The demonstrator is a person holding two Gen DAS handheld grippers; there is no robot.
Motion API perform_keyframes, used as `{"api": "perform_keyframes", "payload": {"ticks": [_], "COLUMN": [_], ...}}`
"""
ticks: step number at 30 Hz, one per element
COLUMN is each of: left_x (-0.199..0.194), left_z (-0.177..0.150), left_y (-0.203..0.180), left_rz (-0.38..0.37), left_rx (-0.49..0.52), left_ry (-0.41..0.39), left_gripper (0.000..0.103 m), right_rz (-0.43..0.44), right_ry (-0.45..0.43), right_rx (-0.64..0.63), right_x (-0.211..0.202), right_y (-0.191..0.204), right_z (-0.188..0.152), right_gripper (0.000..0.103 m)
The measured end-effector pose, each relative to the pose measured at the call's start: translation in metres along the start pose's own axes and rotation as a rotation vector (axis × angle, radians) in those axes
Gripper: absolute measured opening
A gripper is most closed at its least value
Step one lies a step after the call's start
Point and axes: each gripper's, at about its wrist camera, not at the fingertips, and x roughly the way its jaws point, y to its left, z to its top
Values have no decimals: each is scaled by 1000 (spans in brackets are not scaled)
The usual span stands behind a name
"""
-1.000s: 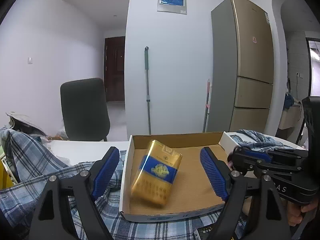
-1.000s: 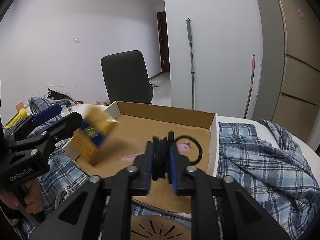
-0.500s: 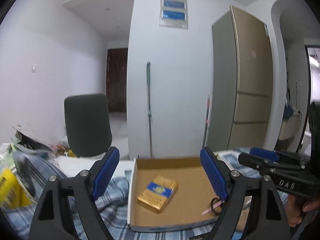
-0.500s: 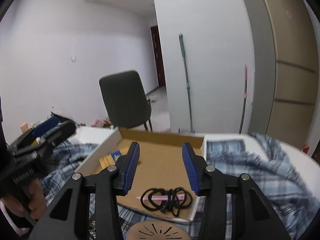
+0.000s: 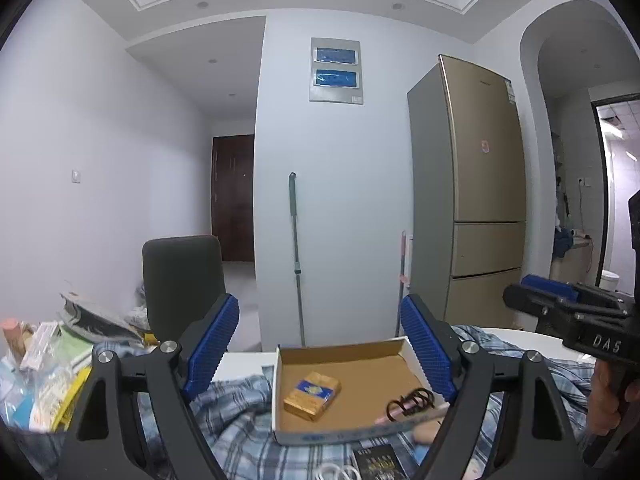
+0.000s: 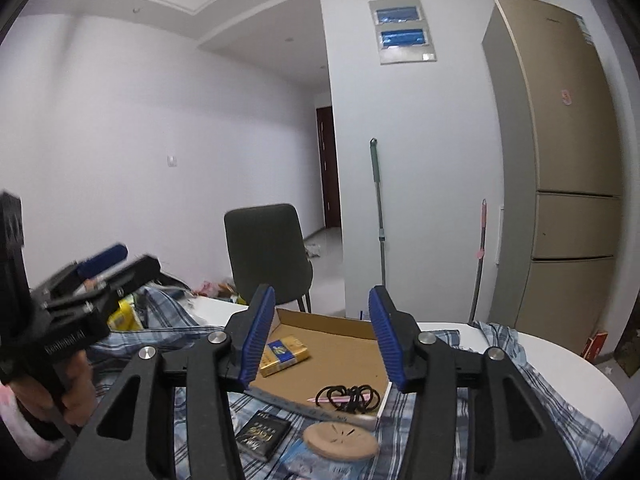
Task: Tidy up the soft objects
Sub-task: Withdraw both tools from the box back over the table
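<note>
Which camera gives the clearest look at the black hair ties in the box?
The right wrist view: the hair ties lie unobstructed between its gripper's fingers. In the left wrist view, the hair ties sit partly hidden behind a finger.

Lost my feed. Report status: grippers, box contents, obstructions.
Left gripper open, empty. Right gripper open, empty. Yellow pack and black hair ties lie in the cardboard box. Nothing between the grippers and the box.
</note>
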Motion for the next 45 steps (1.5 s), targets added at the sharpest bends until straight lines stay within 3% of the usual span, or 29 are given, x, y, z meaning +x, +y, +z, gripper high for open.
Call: {"api": "perform_keyframes", "payload": {"ticks": [3,10,19,24,27,30,31,39,45], "left_x": [-16,-38,-12,-10,-7,-3,-4,3,25], "left_z": [-8,-37,-79,-82,-82,-83,-83,-85,-93], "left_y": [0,-6,-7,2,7,12,12,11,19], "left_rz": [-10,-9,-6,3,13,35,34,66,125], "left_rx": [-16,-9,7,-35,-60,-83,-88,-84,-100], "left_ry": [-2,11,105,113,127,148,148,186,312], "left_gripper": [85,85,85,87,103,103,103,103,103], "right_rz": [-18,-40,-36,-42,-100,-90,-93,-109,-120], "right_ry": [-8,68,155,179,195,228,254,608,687], "right_rx": [-2,-1,-36,-25,21,109,127,260,249], "right_x": [-11,-2,17,21,21,23,26,85,113], "right_y": [1,-4,-4,-7,-14,-22,-24,-31,-30], "right_z": [-9,-47,-82,-85,-81,-75,-74,-97,-113], "right_gripper": [49,49,50,66,78,97,103,103,103]}}
